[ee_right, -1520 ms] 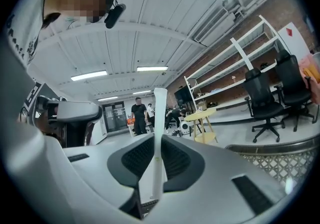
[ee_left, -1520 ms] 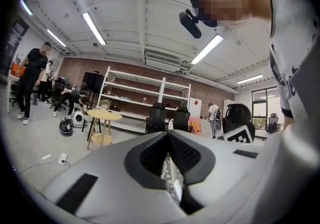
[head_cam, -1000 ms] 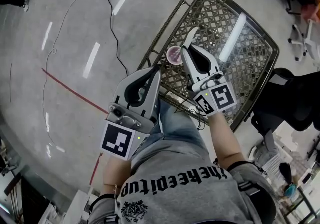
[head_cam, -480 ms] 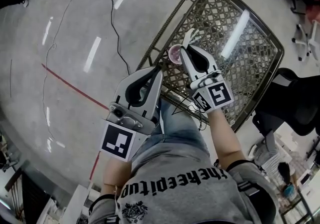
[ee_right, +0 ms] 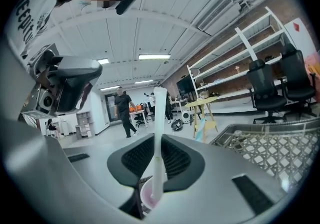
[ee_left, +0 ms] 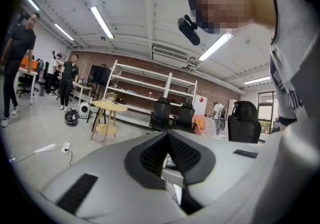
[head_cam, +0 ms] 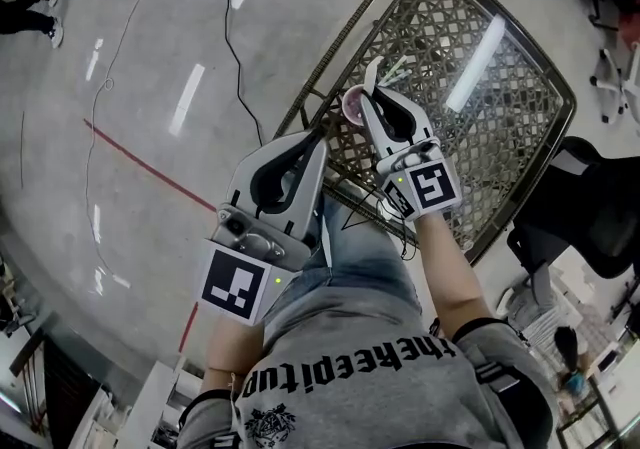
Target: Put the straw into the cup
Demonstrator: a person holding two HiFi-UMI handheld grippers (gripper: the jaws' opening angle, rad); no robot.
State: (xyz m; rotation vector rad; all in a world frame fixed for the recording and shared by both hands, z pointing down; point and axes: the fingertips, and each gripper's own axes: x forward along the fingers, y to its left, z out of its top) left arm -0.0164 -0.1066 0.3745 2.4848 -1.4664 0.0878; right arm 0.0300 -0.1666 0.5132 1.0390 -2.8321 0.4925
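Bright ceiling lights glare off the floor; edges warped, perhaps soft

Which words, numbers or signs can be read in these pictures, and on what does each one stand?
"thekeepiton", in gothic letters, some of them uncertain: on the person's grey shirt.
Emblem under that print: too small to read.
Left gripper and right gripper: only black-and-white square markers, no letters.
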